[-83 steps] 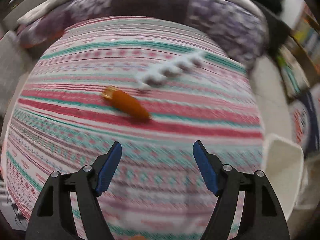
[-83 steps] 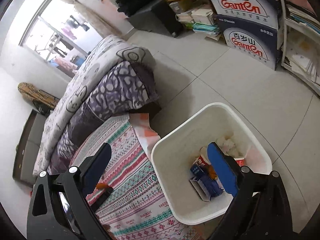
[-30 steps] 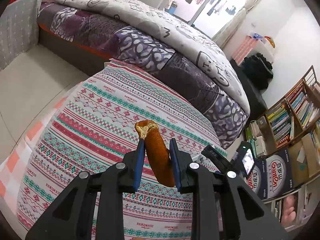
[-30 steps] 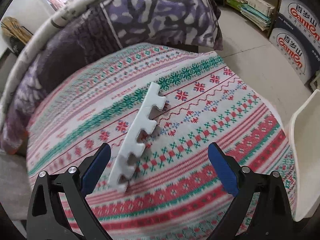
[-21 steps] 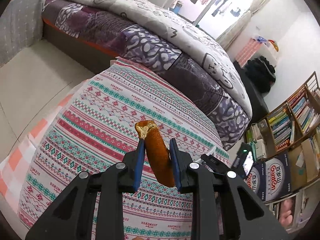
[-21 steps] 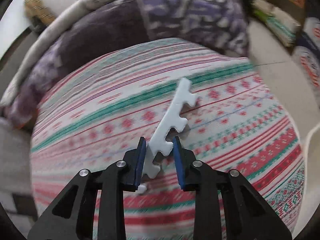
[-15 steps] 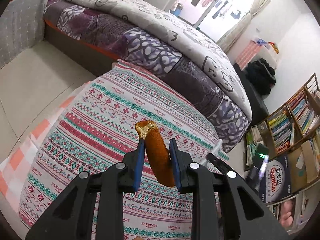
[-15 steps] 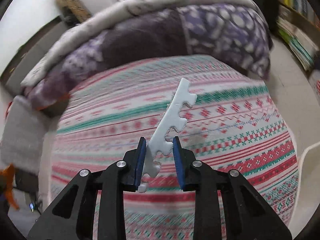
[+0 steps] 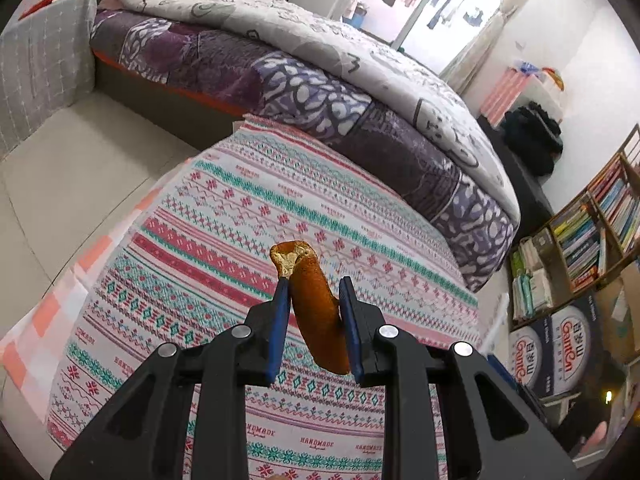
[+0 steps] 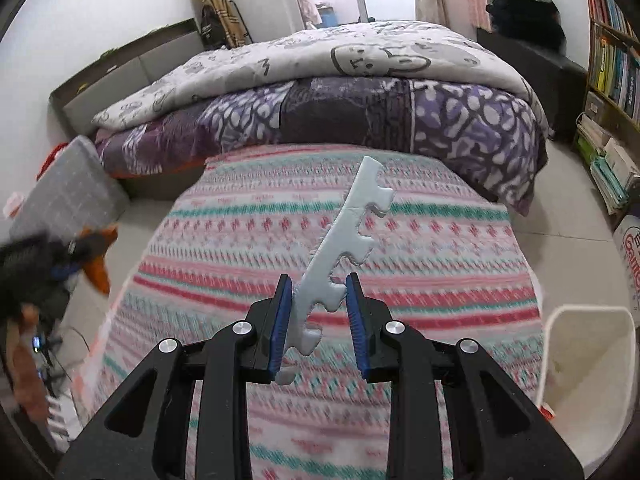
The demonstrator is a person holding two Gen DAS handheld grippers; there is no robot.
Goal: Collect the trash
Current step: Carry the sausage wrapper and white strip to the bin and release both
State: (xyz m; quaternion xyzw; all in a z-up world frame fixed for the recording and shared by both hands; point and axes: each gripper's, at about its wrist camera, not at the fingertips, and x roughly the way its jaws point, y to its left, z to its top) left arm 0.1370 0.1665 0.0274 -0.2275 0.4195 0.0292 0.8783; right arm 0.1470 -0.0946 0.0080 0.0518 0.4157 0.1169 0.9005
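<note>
My left gripper (image 9: 312,292) is shut on an orange peel strip (image 9: 314,308), held above the patterned tablecloth (image 9: 240,216). The peel stands nearly upright between the blue pads, its pale torn end on top. My right gripper (image 10: 315,288) is shut on a white notched foam strip (image 10: 348,240), which slants up and to the right, lifted off the patterned tablecloth (image 10: 248,248). A white trash bin (image 10: 588,364) stands at the lower right of the right wrist view. The left gripper with the peel shows blurred at the left edge of that view.
A bed with a purple and grey quilt (image 10: 340,92) lies just beyond the table. Bookshelves (image 9: 600,216) and blue-and-white boxes (image 9: 560,344) line the right wall. A grey cushion (image 10: 68,188) and tiled floor (image 9: 60,184) sit to the left.
My right gripper went from open over the foam strip lying on the cloth to shut on it, then lifted it and rolled. My left gripper kept holding the peel, almost still.
</note>
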